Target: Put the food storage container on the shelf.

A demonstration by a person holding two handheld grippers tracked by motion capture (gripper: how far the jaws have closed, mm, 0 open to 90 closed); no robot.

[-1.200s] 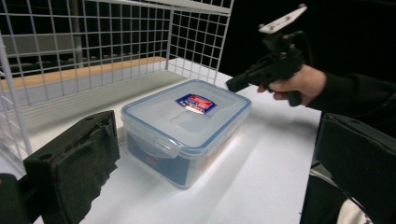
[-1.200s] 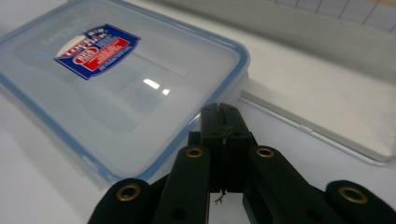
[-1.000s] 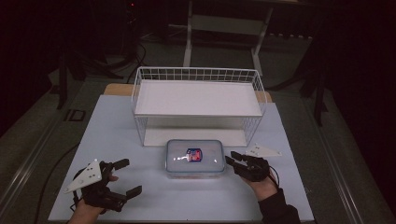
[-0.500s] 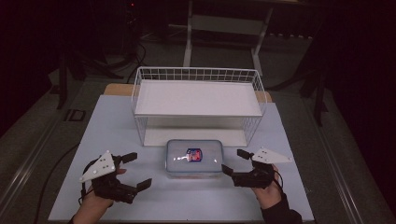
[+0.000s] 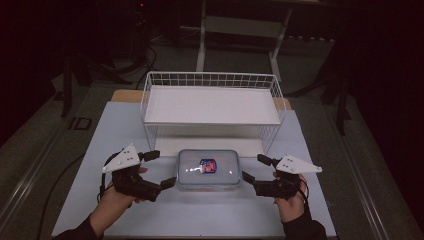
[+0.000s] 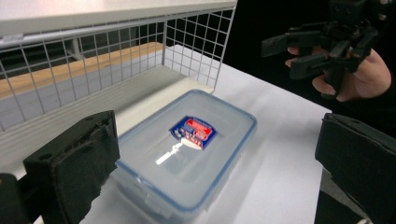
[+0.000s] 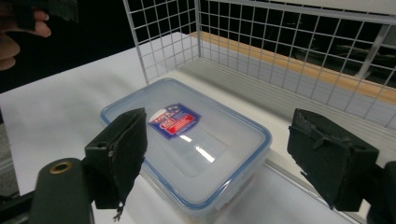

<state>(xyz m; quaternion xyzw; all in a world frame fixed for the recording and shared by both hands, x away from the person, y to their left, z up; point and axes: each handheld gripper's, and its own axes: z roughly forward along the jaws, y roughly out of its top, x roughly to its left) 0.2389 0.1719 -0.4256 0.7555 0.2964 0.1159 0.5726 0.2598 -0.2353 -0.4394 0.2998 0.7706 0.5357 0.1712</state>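
Note:
A clear plastic food box [image 5: 208,170] with a blue-rimmed lid and a red and blue label lies flat on the white table, just in front of the wire shelf. My left gripper [image 5: 161,169] stands open at the box's left end, its jaws wide apart and aimed at it. At the right end my right gripper [image 5: 256,168] is open too, facing the box. The box [image 6: 187,149] lies between and beyond the left jaws. In the right gripper view the box [image 7: 191,140] sits between the jaws, touching neither.
A white wire shelf [image 5: 212,106] with a flat white top stands behind the box, its mesh wall [image 7: 289,51] close by. The pale table surface [image 5: 100,140] ends at the front edge near the person's forearms. Dark floor and frame legs lie beyond.
Both grippers have moved inward and slightly forward toward the ends of the box, staying open. The box has not moved.

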